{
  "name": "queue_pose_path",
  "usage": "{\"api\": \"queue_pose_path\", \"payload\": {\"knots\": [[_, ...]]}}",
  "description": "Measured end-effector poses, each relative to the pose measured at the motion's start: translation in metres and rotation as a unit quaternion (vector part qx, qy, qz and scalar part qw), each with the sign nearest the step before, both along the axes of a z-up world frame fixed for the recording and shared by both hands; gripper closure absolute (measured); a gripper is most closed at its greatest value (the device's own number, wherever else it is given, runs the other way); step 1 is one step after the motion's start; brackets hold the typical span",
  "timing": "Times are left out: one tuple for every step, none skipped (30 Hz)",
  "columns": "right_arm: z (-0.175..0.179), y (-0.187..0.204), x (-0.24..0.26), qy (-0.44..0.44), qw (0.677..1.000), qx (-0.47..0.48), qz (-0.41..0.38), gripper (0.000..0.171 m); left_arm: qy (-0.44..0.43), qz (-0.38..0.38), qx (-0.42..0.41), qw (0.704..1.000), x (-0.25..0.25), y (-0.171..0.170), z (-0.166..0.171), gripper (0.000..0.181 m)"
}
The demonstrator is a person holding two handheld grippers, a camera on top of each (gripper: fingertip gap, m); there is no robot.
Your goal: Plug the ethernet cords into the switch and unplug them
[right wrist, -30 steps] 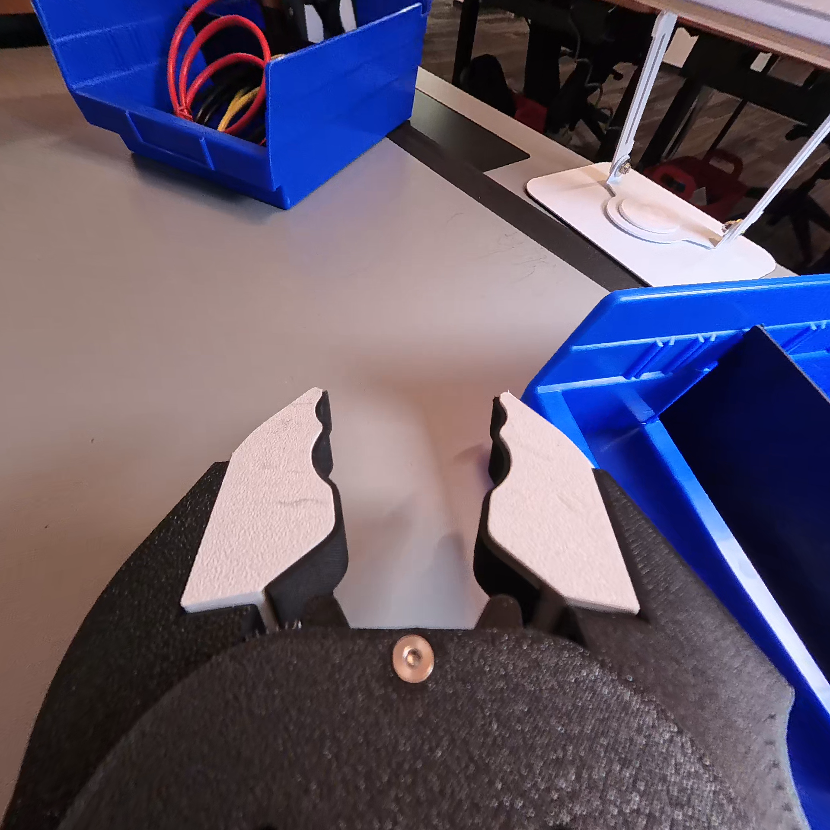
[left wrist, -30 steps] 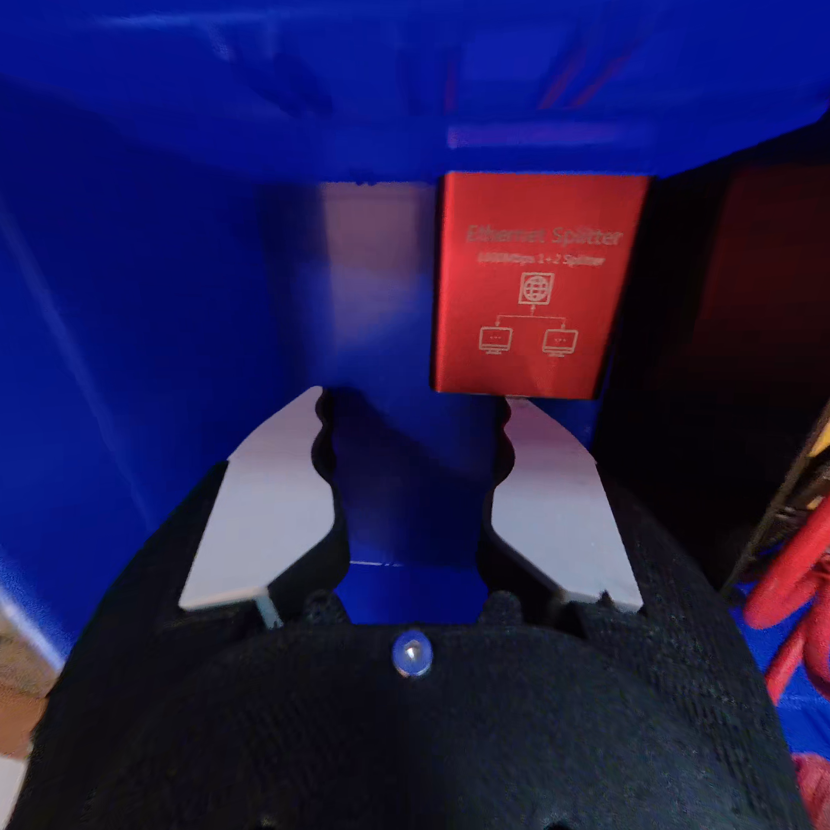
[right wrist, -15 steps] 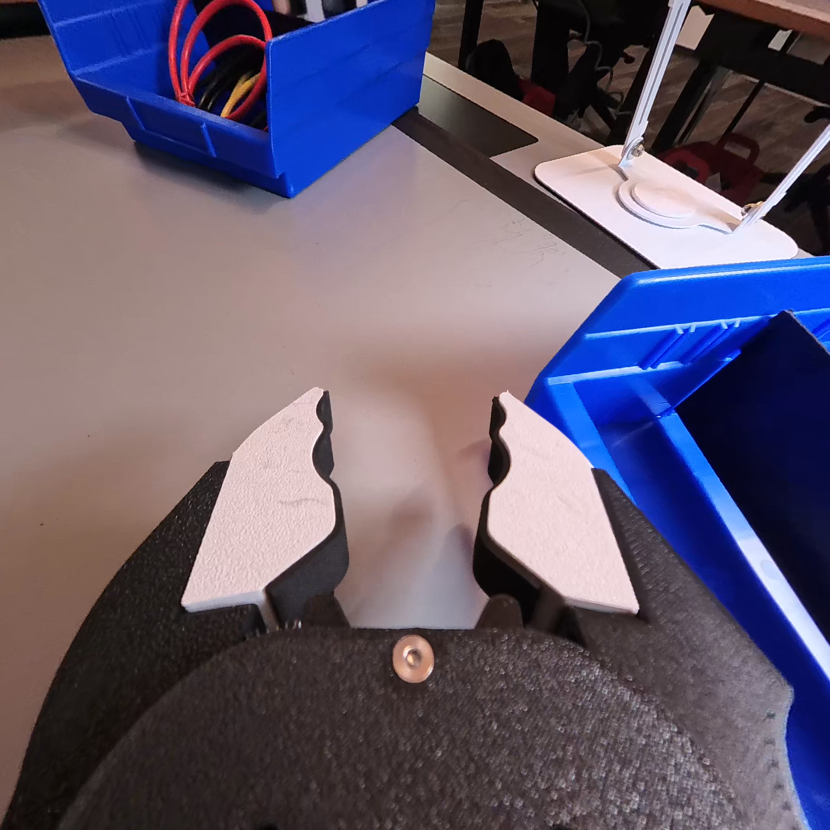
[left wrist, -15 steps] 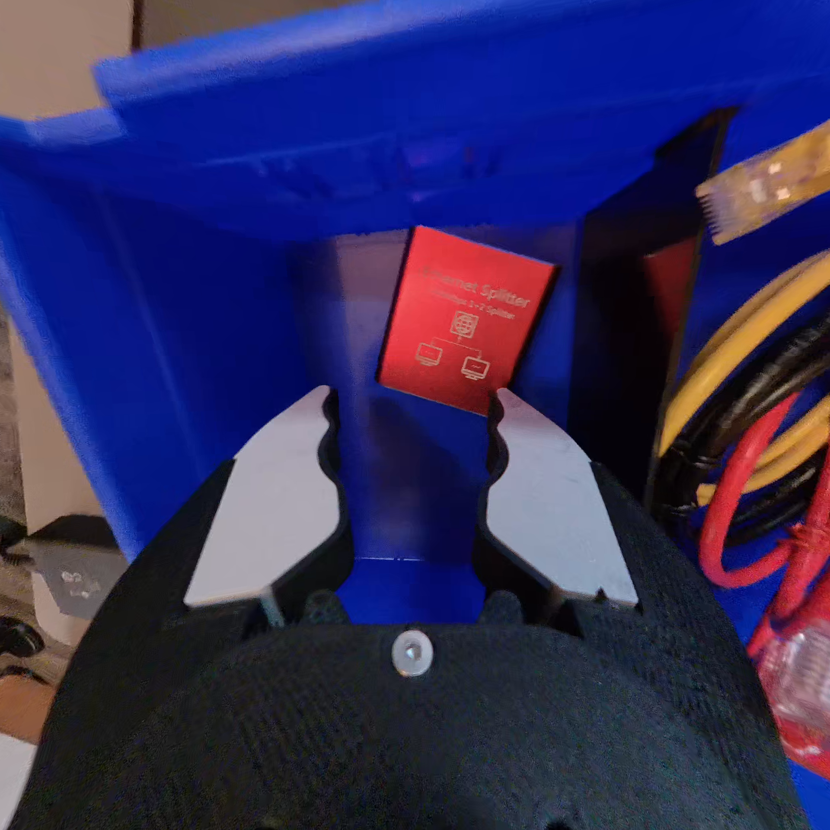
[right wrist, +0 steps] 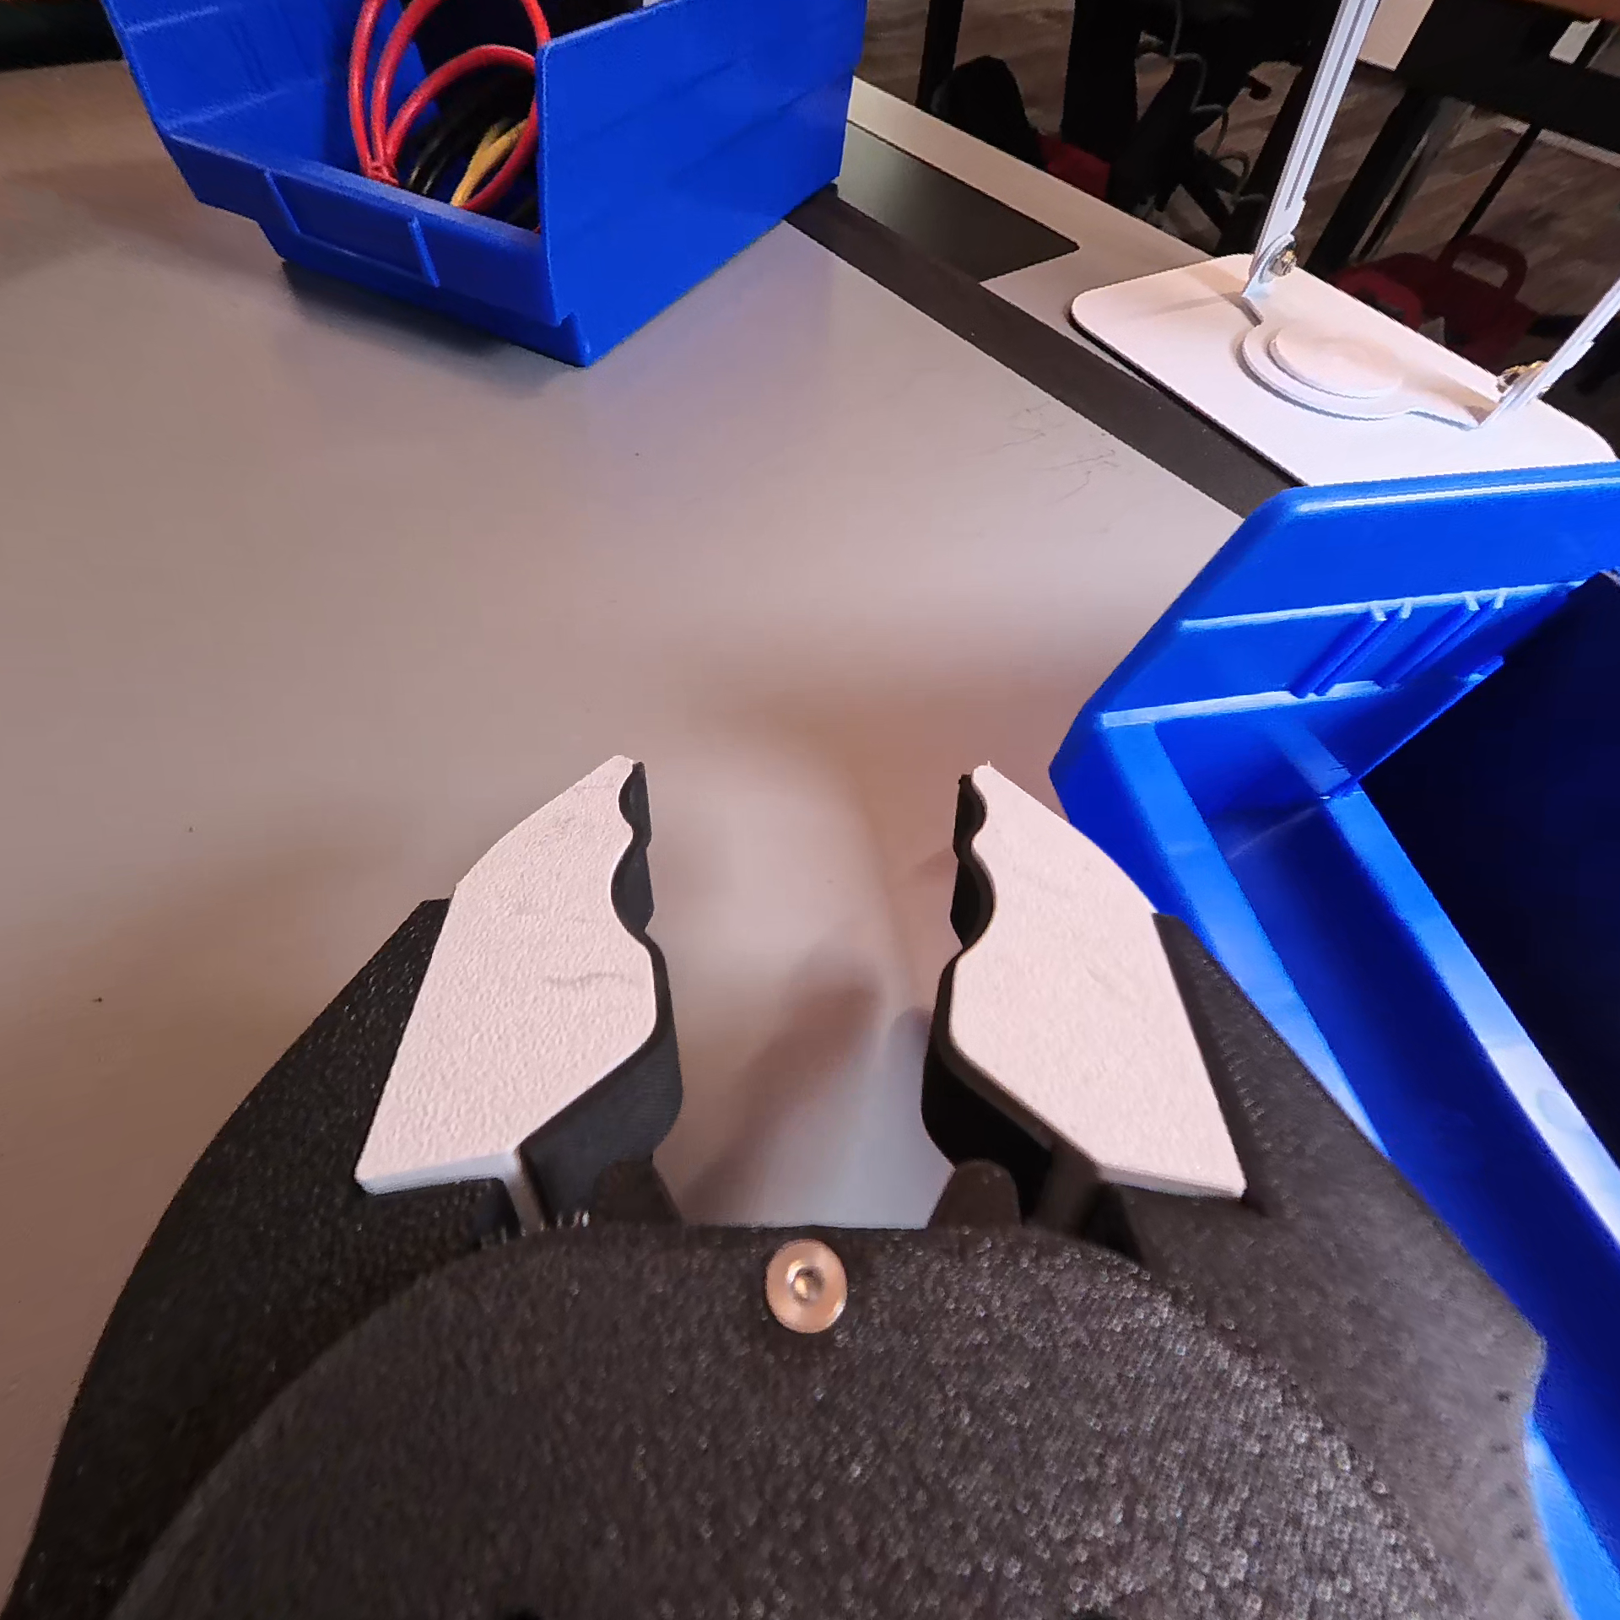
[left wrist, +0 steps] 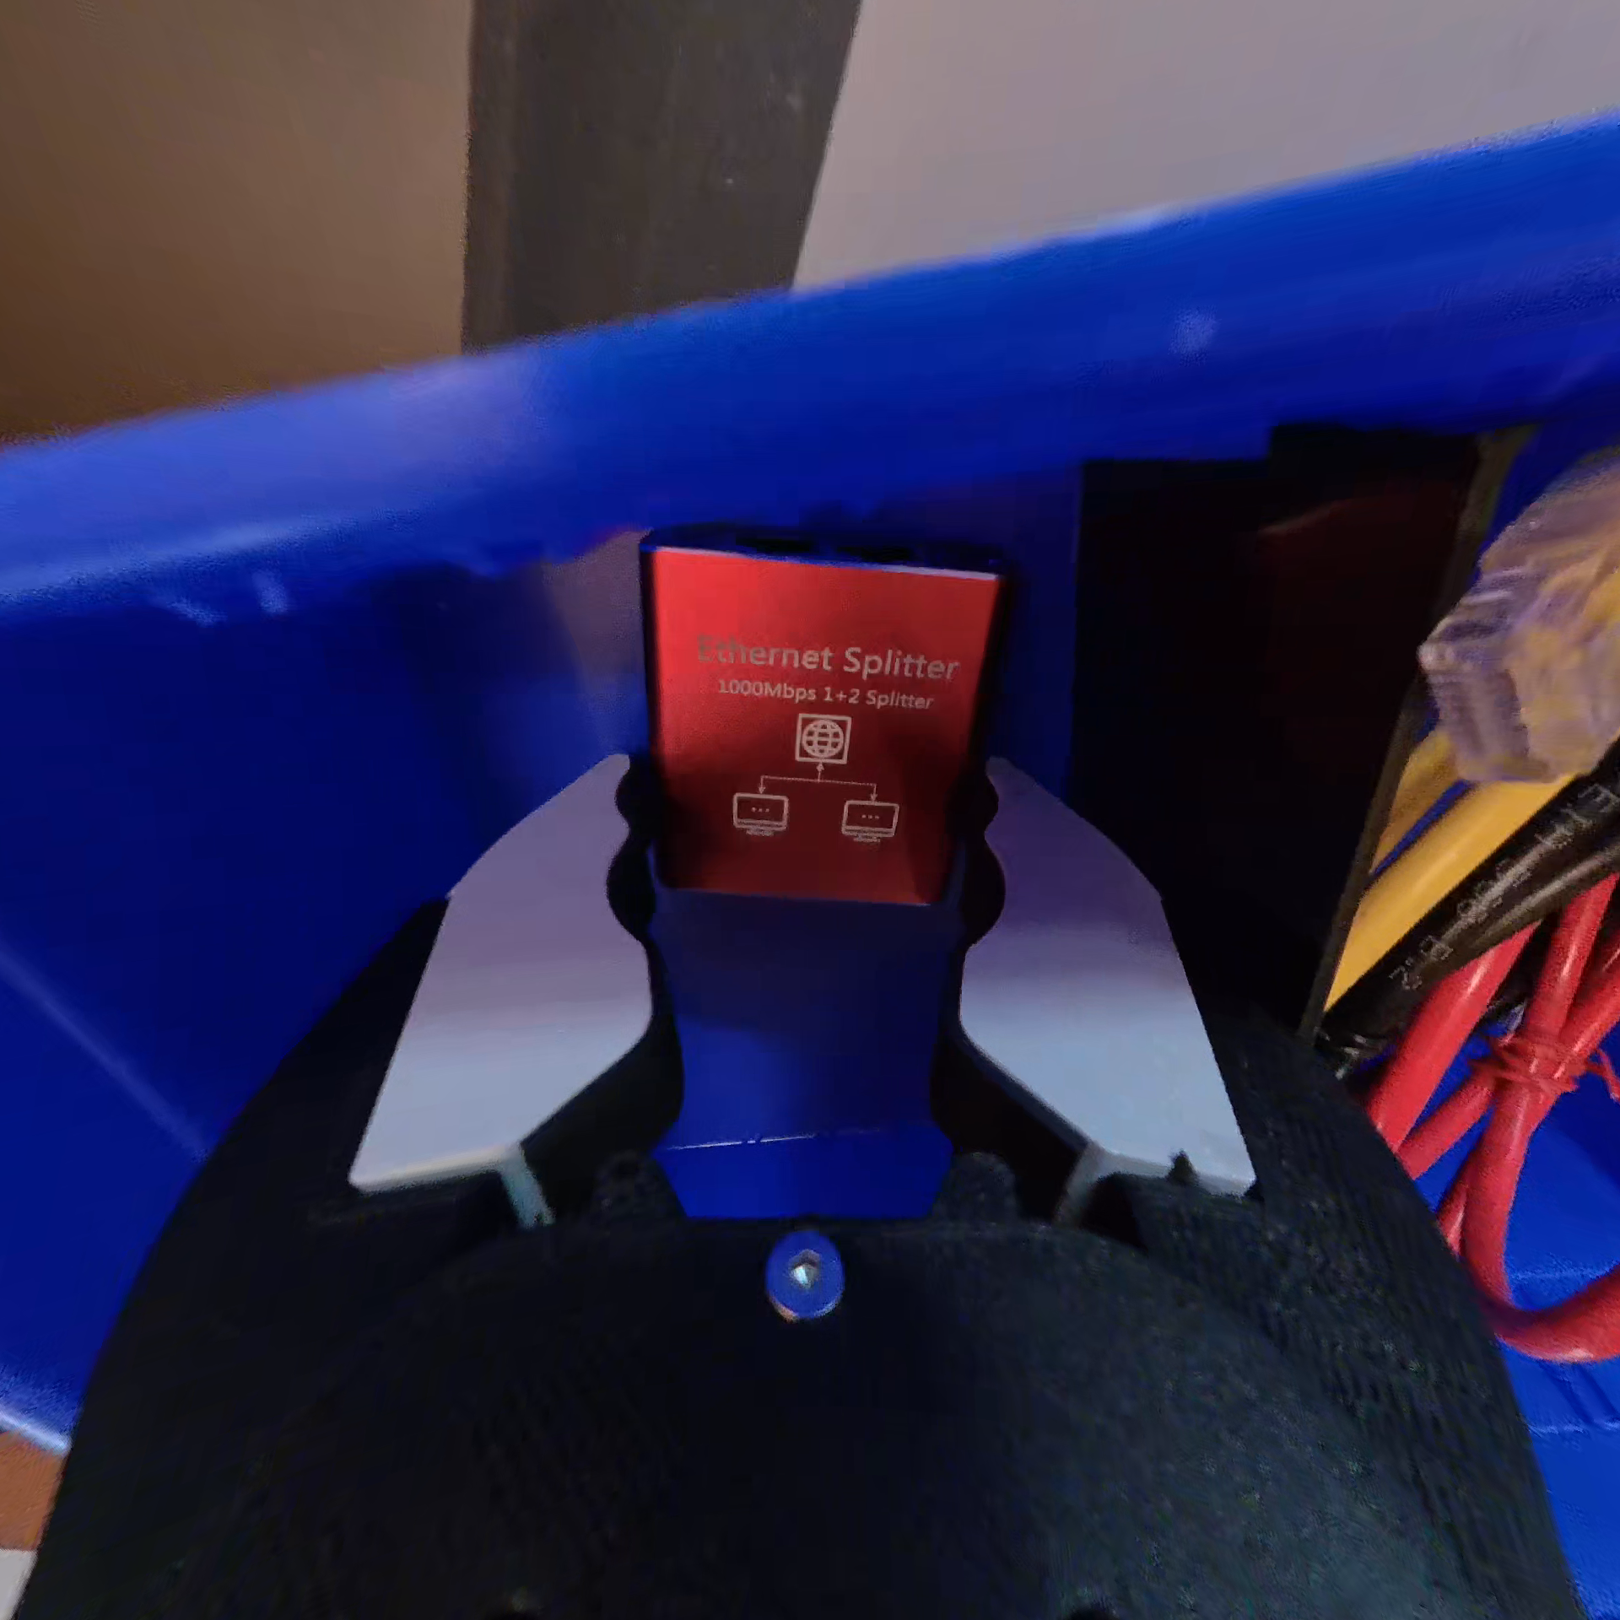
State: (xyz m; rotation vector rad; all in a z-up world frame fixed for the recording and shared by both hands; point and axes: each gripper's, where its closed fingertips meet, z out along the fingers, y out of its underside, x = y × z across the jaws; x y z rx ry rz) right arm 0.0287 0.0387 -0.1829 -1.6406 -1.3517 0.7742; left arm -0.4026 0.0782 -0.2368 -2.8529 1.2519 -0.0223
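The switch (left wrist: pixel 820 728), a small red block with pale markings on its face, stands upright between the fingertips of my left gripper (left wrist: pixel 806 820), deep in one compartment of a blue bin (left wrist: pixel 351 701). Its lower end sits between my two fingers (left wrist: pixel 517 982), whose dark inner edges lie right against its sides; whether I am truly squeezing it or only bracketing it, I cannot tell. Its dark top end reaches up toward the bin's rim. A dark divider (left wrist: pixel 1166 701) walls off the next compartment to my right, where the ethernet cords lie bundled: a yellow cord (left wrist: pixel 1438 841) with its clear plug (left wrist: pixel 1525 649) tilted up near the rim, a black cord (left wrist: pixel 1490 894) crossing over it, and a red cord (left wrist: pixel 1534 1096) looped and tied below.

My right gripper (right wrist: pixel 802 776) hangs over the grey table (right wrist: pixel 438 570) with its fingers spread apart and nothing between them. Just to its right is the corner of a second blue bin (right wrist: pixel 1227 701). Far across the table stands the bin (right wrist: pixel 666 158) holding the cords, red loops rising above its low front. A white stand base (right wrist: pixel 1315 351) rests beyond the table's dark edge strip.
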Motion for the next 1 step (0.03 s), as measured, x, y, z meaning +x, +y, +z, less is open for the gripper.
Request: {"api": "queue_pose_path", "payload": {"knots": [[0.0004,-0.0006,-0.0003,0.000,1.000,0.001,0.001,0.105,-0.003,0.014,0.005,1.000,-0.0025,-0.0004,0.0003,0.111]]}}
